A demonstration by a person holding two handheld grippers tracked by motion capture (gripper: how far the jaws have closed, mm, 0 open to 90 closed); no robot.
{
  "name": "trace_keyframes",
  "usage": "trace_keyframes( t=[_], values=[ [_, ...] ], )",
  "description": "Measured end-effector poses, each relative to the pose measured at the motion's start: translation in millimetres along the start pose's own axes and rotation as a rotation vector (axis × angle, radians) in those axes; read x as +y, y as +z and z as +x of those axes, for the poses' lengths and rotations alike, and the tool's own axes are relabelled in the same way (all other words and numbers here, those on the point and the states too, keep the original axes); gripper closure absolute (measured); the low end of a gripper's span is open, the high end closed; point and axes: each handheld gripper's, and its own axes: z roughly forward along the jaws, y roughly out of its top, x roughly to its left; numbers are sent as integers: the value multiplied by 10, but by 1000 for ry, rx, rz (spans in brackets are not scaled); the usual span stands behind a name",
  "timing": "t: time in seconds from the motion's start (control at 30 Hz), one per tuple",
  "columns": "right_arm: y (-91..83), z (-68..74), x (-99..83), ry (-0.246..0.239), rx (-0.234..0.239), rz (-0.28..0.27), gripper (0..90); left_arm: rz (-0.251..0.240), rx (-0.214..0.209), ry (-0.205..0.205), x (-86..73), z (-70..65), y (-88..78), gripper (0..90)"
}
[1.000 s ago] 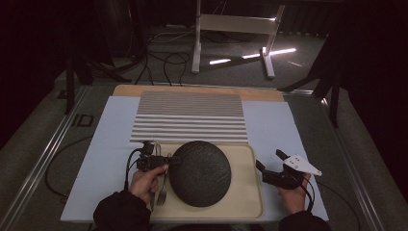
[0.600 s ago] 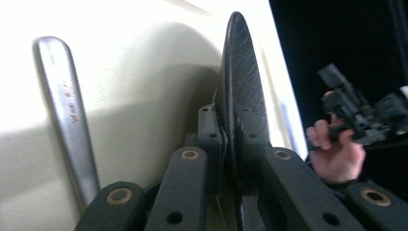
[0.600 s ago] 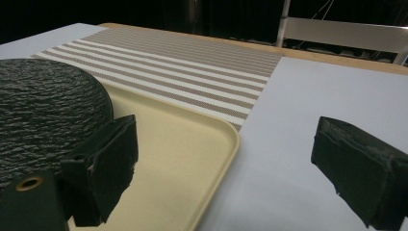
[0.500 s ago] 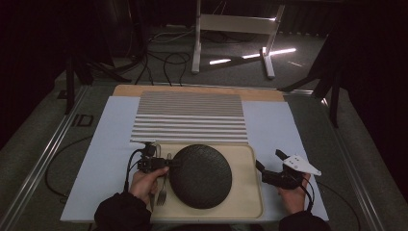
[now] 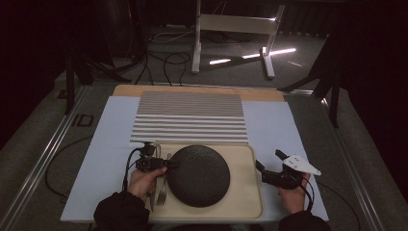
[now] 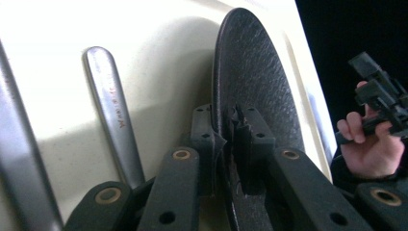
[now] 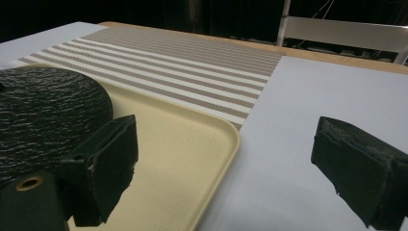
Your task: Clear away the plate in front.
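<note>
Gripped at its rim, the black plate point(image 5: 198, 175) sits between the pads of the left gripper point(image 5: 169, 164), whose jaws have just been opening a little yet still press the edge from both sides. In the left gripper view the jaws rise on either side of the plate's thin dark edge point(image 6: 250, 96), one pad against the rough top face and the other under the rim. The plate lies on the cream tray point(image 5: 245, 192), reaching from the left gripper's tips toward the right gripper. Just beside the left gripper, on its outer side, a fork point(image 5: 162, 190) lies on the tray, its handle point(image 6: 110, 106) showing close to the jaws, with another piece of cutlery point(image 6: 19, 159) further out. The person's left hand point(image 5: 144, 180) holds this gripper over the tray's edge.

The right gripper point(image 5: 269, 166) stands with its jaws wide apart and nothing between them, held by the right hand point(image 5: 293, 195) just off the tray's far side, over the pale blue mat point(image 5: 284, 125). Ahead of its jaws the tray corner point(image 7: 226, 139) and the plate point(image 7: 48, 110) lie to one side, and a striped placemat point(image 7: 192, 72) lies beyond them.
</note>
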Motion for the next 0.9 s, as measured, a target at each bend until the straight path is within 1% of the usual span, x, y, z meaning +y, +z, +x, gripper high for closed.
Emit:
trace_keyframes(
  t=[0.13,0.27,0.43,0.57,0.8,0.9],
  values=[
    [-1,-1,0,1,0,-1,92,7,27,6,-5,9,19,765],
    [0,-1,0,0,0,1,92,13,35,6,-3,21,30,756],
    [-2,-2,1,-1,0,-1,92,22,58,15,-5,32,46,738],
    [-3,-2,1,-1,0,-1,92,29,69,20,-7,39,54,727],
    [-6,-4,3,-4,-1,-2,92,26,82,38,-9,24,53,721],
    [-5,-4,3,-6,1,-2,92,25,83,39,-7,29,50,723]
  ],
)
